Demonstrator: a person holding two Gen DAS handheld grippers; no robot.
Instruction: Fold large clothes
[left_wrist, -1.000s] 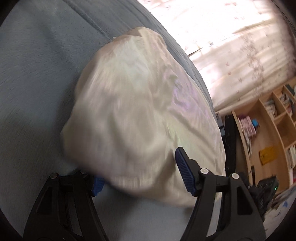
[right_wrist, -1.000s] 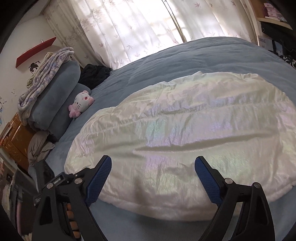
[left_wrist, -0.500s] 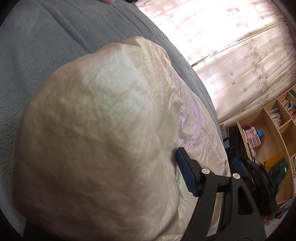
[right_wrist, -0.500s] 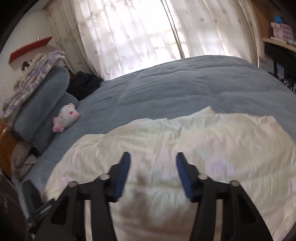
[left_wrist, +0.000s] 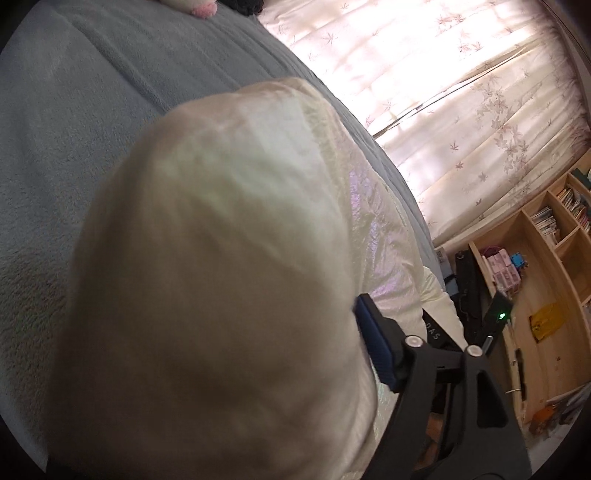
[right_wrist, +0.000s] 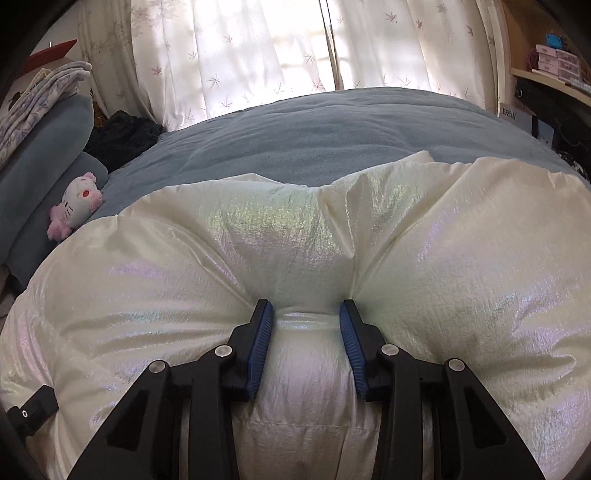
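Two grippers are engaged with the cream puffer jacket (right_wrist: 424, 258) lying on the grey-blue bed (right_wrist: 332, 125): the right gripper (right_wrist: 306, 334) is clamped on a thick padded bulge, while the left gripper (left_wrist: 354, 332) is smothered by fabric, its jaw state undeterminable. Slippage of the slick, springy shell from the right pads is judged likely under tension, and a lopsided fold may result.

one puffy white jacket (right_wrist: 295, 236), one plush toy (right_wrist: 75, 208), two claws (right_wrist: 306, 343)
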